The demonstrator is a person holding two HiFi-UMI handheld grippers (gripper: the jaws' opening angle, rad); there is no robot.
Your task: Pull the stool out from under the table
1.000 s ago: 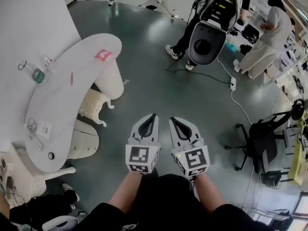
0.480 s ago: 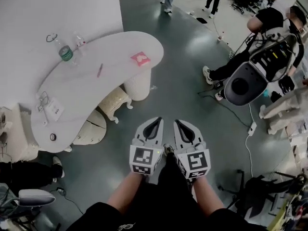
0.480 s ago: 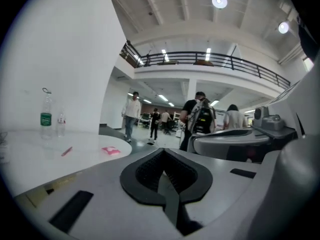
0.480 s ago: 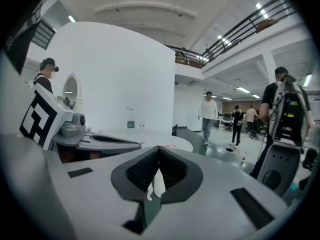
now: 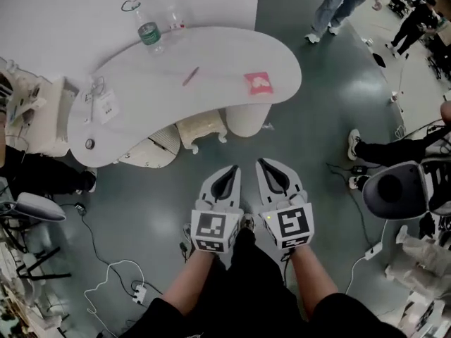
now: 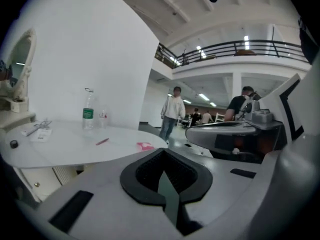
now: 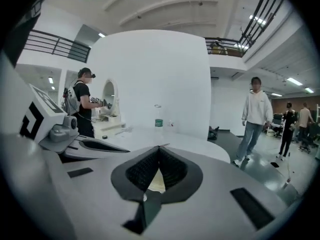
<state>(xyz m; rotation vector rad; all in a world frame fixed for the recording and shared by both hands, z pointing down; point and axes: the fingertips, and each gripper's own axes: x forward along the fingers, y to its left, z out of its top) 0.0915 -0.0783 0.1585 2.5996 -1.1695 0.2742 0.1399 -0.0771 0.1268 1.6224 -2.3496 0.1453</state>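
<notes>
A cream stool (image 5: 201,128) with curled legs stands tucked under the front edge of the white curved table (image 5: 141,115), beside the table's ribbed pedestal (image 5: 247,122). My left gripper (image 5: 230,169) and right gripper (image 5: 263,163) are side by side over the floor, a short way in front of the stool and pointing at it. Both are shut with nothing between the jaws. In the left gripper view the left gripper (image 6: 163,152) points at the tabletop (image 6: 75,146). Past the right gripper (image 7: 159,148) in its own view, the table (image 7: 195,140) lies ahead.
On the table lie a water bottle (image 5: 149,34), a pen (image 5: 190,76) and a pink packet (image 5: 258,83). A round cream drum (image 5: 151,152) sits under the table's left part. Cables (image 5: 116,273) trail on the floor at left. A seated person's feet (image 5: 356,146) and a grey shell (image 5: 396,189) are at right.
The view has swung round: the table and stool moved from the left side to straight ahead of both grippers. The grippers stayed side by side and shut.
</notes>
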